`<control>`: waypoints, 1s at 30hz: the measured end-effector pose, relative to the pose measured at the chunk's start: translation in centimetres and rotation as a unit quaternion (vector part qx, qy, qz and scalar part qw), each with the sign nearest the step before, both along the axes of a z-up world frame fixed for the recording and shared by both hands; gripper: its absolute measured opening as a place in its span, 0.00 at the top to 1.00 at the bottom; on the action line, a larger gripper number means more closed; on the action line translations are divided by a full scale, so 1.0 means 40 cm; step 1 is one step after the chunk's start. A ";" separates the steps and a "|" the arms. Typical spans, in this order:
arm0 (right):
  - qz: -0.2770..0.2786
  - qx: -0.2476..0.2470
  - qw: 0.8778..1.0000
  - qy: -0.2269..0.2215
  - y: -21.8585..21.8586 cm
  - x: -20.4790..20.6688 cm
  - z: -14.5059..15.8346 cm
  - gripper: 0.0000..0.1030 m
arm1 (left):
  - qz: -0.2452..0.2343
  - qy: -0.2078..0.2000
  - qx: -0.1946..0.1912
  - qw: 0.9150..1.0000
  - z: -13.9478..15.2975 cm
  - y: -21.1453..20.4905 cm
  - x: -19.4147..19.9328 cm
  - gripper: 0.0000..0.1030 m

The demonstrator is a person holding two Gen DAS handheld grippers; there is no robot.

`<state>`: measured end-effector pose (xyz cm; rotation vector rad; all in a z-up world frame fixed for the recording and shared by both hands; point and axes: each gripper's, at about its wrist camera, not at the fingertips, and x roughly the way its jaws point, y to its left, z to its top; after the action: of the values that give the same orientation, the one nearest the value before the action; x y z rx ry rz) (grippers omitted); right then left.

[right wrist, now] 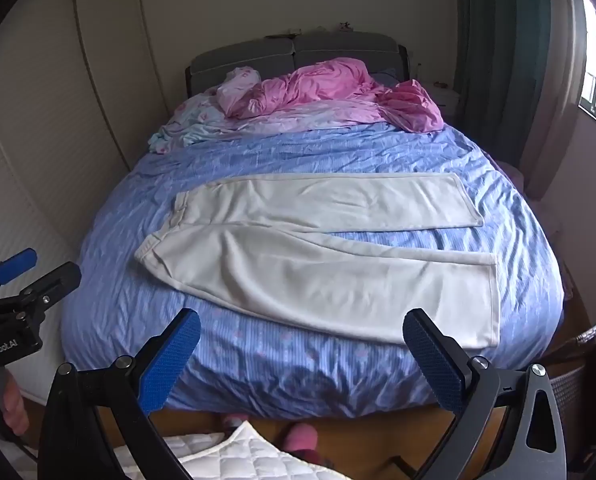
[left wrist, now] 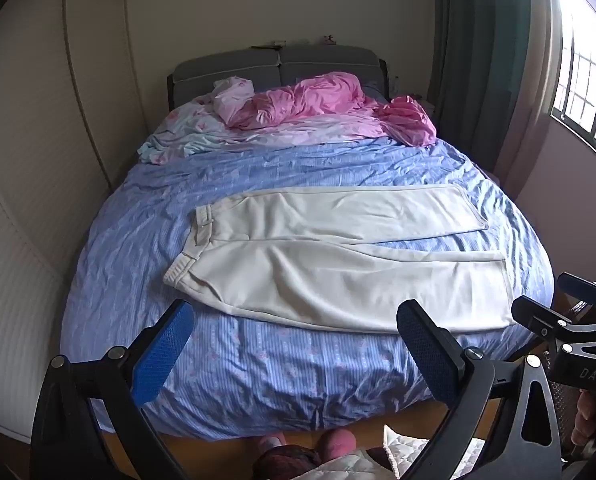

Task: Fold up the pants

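Cream pants [left wrist: 330,256] lie flat on the blue bedcover [left wrist: 258,368], waistband to the left, both legs spread to the right with a gap between them. They also show in the right wrist view [right wrist: 318,256]. My left gripper [left wrist: 298,324] is open and empty, held above the near edge of the bed, short of the pants. My right gripper [right wrist: 302,332] is open and empty, also just before the near leg. The right gripper shows at the right edge of the left view [left wrist: 558,300]; the left gripper shows at the left edge of the right view [right wrist: 38,276].
Pink and pale bedding [left wrist: 318,104] is bunched at the headboard [left wrist: 278,64]. A wardrobe wall [left wrist: 38,160] runs along the left, a curtain [left wrist: 478,60] and window [left wrist: 586,80] on the right. Wooden floor, pink slippers [left wrist: 338,440] and a white quilted cloth [right wrist: 226,456] lie below.
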<state>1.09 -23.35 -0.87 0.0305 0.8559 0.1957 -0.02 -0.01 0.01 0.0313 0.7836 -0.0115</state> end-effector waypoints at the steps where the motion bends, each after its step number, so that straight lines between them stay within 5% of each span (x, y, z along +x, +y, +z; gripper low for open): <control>1: 0.000 0.002 1.000 0.004 0.000 0.001 0.000 0.01 | -0.001 0.001 -0.001 1.000 0.000 0.000 0.000 0.00; 30: 0.001 -0.001 1.000 -0.002 0.002 0.007 0.011 0.01 | -0.010 0.006 -0.020 1.000 0.006 0.003 0.003 0.00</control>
<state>1.38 -23.25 -0.42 0.0275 0.8522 0.1976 0.09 0.11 0.25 0.0019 0.7954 -0.0463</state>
